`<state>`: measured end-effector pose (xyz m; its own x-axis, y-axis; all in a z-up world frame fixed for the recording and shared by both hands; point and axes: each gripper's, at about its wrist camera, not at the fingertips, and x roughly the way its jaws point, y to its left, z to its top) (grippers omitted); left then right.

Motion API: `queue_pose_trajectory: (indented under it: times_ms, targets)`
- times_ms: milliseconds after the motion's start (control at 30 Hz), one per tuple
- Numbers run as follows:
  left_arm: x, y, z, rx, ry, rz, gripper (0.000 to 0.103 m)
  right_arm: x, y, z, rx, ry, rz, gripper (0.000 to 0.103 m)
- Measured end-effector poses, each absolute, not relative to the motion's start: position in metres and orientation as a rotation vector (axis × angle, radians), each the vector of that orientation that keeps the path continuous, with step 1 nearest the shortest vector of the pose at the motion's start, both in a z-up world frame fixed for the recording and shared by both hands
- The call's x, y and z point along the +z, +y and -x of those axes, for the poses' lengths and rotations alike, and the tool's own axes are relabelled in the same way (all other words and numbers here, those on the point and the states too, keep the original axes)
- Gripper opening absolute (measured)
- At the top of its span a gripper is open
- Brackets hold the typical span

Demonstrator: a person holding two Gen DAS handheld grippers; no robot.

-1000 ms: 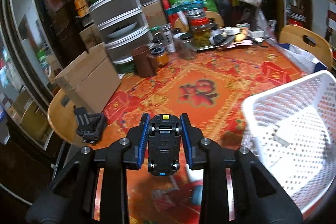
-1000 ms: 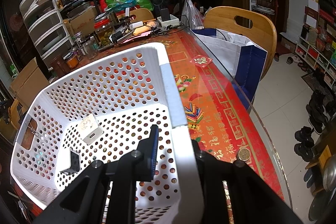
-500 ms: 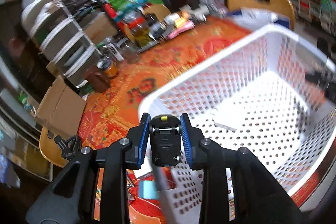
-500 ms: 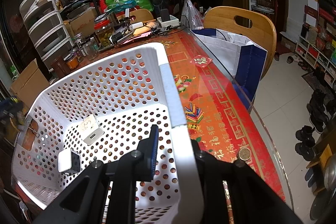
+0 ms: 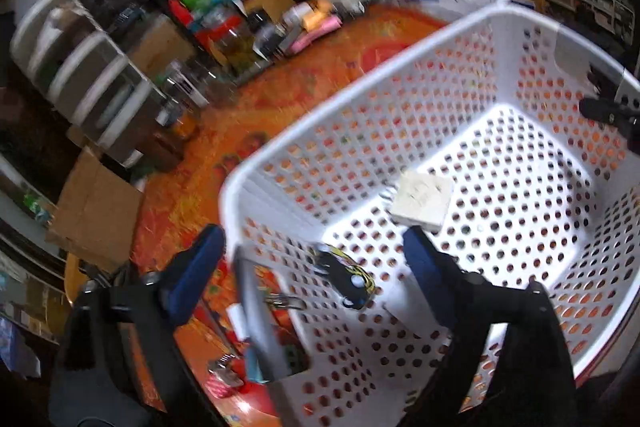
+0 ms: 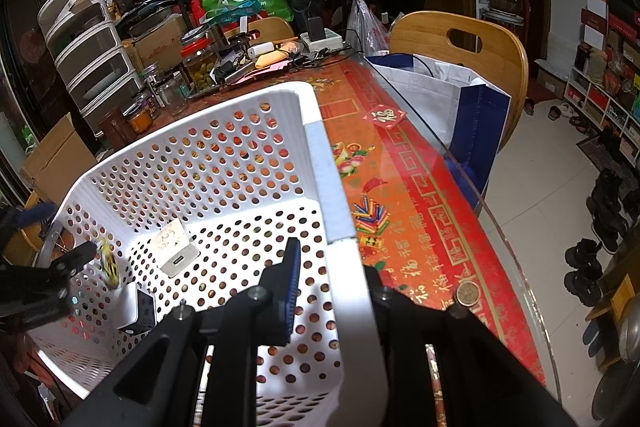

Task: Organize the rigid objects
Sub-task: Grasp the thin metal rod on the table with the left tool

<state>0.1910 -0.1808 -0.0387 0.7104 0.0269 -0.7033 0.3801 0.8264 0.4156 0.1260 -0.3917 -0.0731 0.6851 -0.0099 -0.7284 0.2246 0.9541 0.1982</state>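
Note:
A white perforated basket (image 5: 400, 59) stands on the red patterned table. My left gripper (image 5: 316, 263) is open over the basket's near corner. The small black and yellow toy car (image 5: 346, 279) is free between the fingers, inside the basket; it shows blurred in the right wrist view (image 6: 107, 263). A white charger block (image 5: 422, 201) lies on the basket floor, also in the right wrist view (image 6: 176, 253). A white and black cube (image 6: 138, 311) lies near it. My right gripper (image 6: 334, 283) is shut on the basket's rim (image 6: 336, 211).
Jars (image 6: 200, 67), stacked white drawers (image 6: 88, 55) and cardboard boxes (image 5: 96, 211) crowd the table's far and left sides. A wooden chair (image 6: 460, 47) with a white and blue bag (image 6: 452, 107) stands at the right. The glass table edge (image 6: 500, 227) runs along the right.
My left gripper moved over the basket and opened, letting go of the toy car, which now falls or lies inside the basket. My right gripper kept its hold on the rim.

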Motion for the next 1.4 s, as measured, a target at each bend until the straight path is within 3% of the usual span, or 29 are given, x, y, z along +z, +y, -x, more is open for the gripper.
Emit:
queue_pose_trajectory:
  times_ms: [167,267,433,567,833,933,1000,1033,1100,1400]
  targets:
    - [0.013,-0.124,-0.183,-0.167,0.668,-0.43,0.092,-0.074,-0.392,-0.125,-0.133,0.81,-0.284,0.019]
    - [0.028,-0.063,-0.198,-0.051,0.649,-0.332,0.103,-0.074,-0.392,-0.126,-0.135,0.813,-0.283,0.019]
    - [-0.044,0.024,-0.257,0.062,0.922,-0.235,0.103,-0.074,-0.392,-0.126,-0.134,0.807,-0.287,0.019]
    - [-0.114,0.054,-0.283,0.052,1.138,-0.124,0.081,-0.074,-0.392,-0.127,-0.134,0.808,-0.286,0.019]
    - [-0.151,0.062,-0.283,0.067,1.2,0.035,0.077,-0.075,-0.392,-0.128,-0.133,0.817,-0.274,0.019]
    - [-0.15,0.063,-0.273,0.064,1.19,0.09,0.056,-0.075,-0.392,-0.128,-0.133,0.817,-0.274,0.019]
    - [-0.147,0.063,-0.266,0.081,1.176,0.105,0.036,-0.075,-0.392,-0.128,-0.133,0.816,-0.275,0.019]
    - [-0.147,0.061,-0.262,0.082,1.174,0.109,0.033,-0.075,-0.392,-0.127,-0.132,0.816,-0.275,0.019]
    - [-0.145,0.061,-0.259,0.085,1.17,0.113,0.013,-0.075,-0.392,-0.127,-0.132,0.816,-0.274,0.019]
    - [-0.145,0.07,-0.258,0.051,1.117,0.127,0.005,-0.073,-0.392,-0.128,-0.133,0.815,-0.277,0.019]
